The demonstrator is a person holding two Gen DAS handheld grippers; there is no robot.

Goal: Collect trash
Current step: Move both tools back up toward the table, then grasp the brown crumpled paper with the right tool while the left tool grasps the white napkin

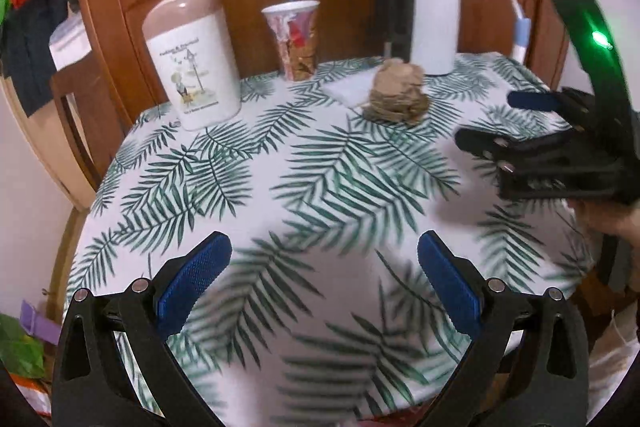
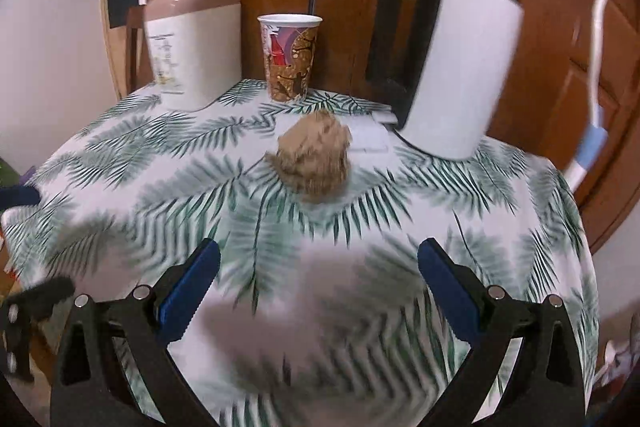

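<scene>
My fingers spread wide over the leaf-print counter [image 2: 160, 163], holding nothing.

At the back stand a white kettle [image 2: 460, 67], a white bin [image 1: 192, 63] whose small print is unreadable, and a patterned paper cup [image 2: 290, 57], contents hidden. The crumpled brown paper [image 2: 316, 155] lies ahead of my right fingers [image 2: 319, 287], right of my left fingers [image 1: 324, 279].

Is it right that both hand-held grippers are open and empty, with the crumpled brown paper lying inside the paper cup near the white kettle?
Not quite. The crumpled brown paper lies on the tablecloth in front of the paper cup, not inside it, as the right wrist view shows. The rest holds: the left hand-held gripper and right hand-held gripper are open and empty, and the white kettle stands nearby.
</scene>
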